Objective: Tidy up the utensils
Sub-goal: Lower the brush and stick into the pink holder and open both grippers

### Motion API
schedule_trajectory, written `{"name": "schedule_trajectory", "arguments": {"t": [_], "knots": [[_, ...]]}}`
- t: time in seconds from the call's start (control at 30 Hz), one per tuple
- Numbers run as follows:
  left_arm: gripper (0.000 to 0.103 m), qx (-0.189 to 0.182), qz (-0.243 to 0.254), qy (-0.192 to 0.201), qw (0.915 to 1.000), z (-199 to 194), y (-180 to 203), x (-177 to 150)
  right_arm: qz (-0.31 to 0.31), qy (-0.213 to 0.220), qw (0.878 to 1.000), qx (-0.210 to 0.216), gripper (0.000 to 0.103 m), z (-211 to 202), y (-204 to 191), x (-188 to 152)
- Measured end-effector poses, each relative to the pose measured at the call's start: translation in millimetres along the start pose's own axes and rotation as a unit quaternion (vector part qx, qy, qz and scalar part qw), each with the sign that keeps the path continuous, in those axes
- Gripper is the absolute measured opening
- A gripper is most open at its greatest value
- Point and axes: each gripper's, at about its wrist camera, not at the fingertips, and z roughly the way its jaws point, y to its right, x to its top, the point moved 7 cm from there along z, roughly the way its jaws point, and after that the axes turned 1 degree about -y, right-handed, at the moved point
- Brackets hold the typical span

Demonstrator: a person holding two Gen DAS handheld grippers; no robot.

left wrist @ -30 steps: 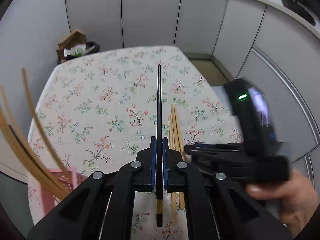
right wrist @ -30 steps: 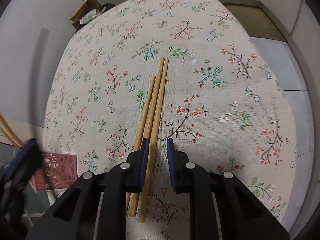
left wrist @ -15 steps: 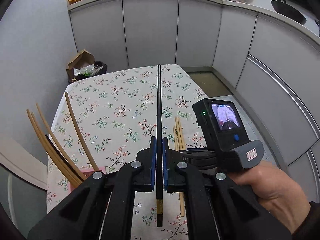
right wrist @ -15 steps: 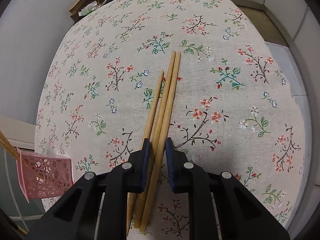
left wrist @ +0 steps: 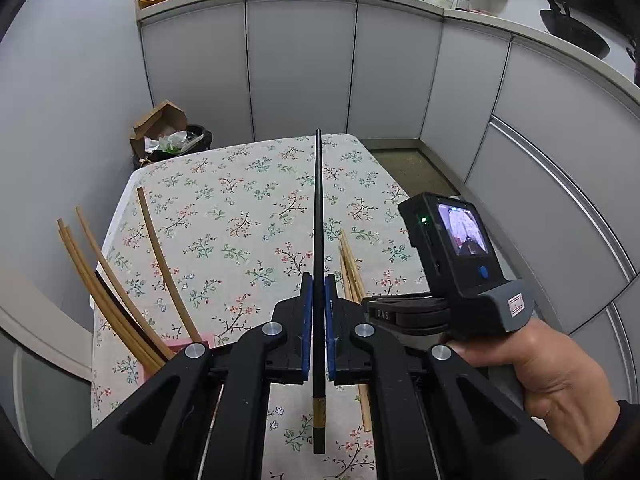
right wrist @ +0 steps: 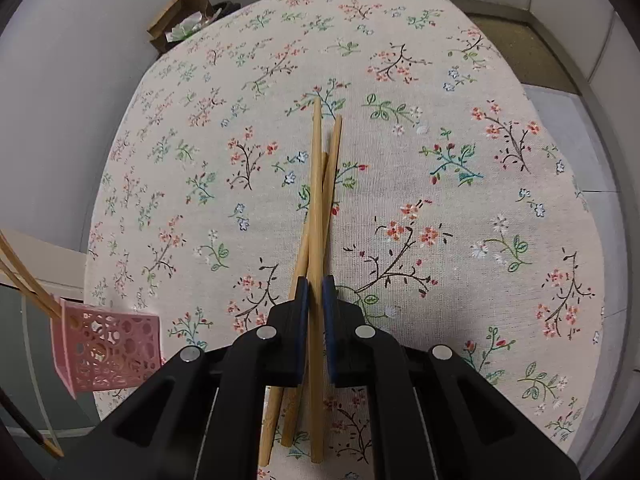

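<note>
My left gripper (left wrist: 319, 284) is shut on a black chopstick (left wrist: 317, 216) and holds it above the floral table (left wrist: 240, 200), pointing away. My right gripper (right wrist: 315, 286) is shut on one wooden chopstick (right wrist: 317, 184), which lies across two other wooden chopsticks (right wrist: 330, 168) on the cloth. The right gripper also shows in the left wrist view (left wrist: 404, 312), low over those chopsticks (left wrist: 349, 264). A pink perforated holder (right wrist: 108, 350) stands at the table's left edge with several wooden chopsticks (left wrist: 108, 284) and a dark one in it.
A bin with cardboard (left wrist: 168, 136) stands beyond the table's far left corner. Grey cabinet doors (left wrist: 300, 68) curve round the back and right. The floor (right wrist: 516, 40) lies past the table's far right edge.
My right gripper has closed on one wooden chopstick, and it now crosses the other two. My left gripper has risen and tilted up with the black chopstick.
</note>
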Motion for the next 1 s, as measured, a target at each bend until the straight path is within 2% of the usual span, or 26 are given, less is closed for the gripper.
{"name": "schedule_trajectory", "arguments": {"t": [0.1,0.27,0.43,0.53,0.77,1.0], "knots": [[0.005,-0.004,-0.006,0.005,1.0000,-1.6,-3.0,1.2,0.002,0.018,1.000,0.004,0.007,-11.7,-1.3,2.7],[0.005,-0.017,-0.016,0.023,0.9995,-11.6,-7.2,5.7,-0.012,0.075,0.997,0.012,0.007,-46.6,-14.5,8.6],[0.005,-0.027,-0.038,0.035,0.9983,-20.8,-18.6,12.4,-0.048,0.137,0.989,-0.001,0.007,-82.5,-38.7,8.0],[0.005,-0.029,-0.053,0.046,0.9971,-28.8,-29.5,15.7,-0.071,0.172,0.983,-0.004,0.007,-102.3,-53.2,7.9],[0.005,-0.029,-0.098,0.089,0.9908,-57.2,-68.2,20.4,-0.098,0.243,0.964,0.037,0.007,-142.0,-84.6,5.7],[0.005,-0.021,-0.125,0.121,0.9845,-65.6,-98.2,17.7,-0.135,0.314,0.937,0.075,0.007,-168.7,-120.4,-2.6]]}}
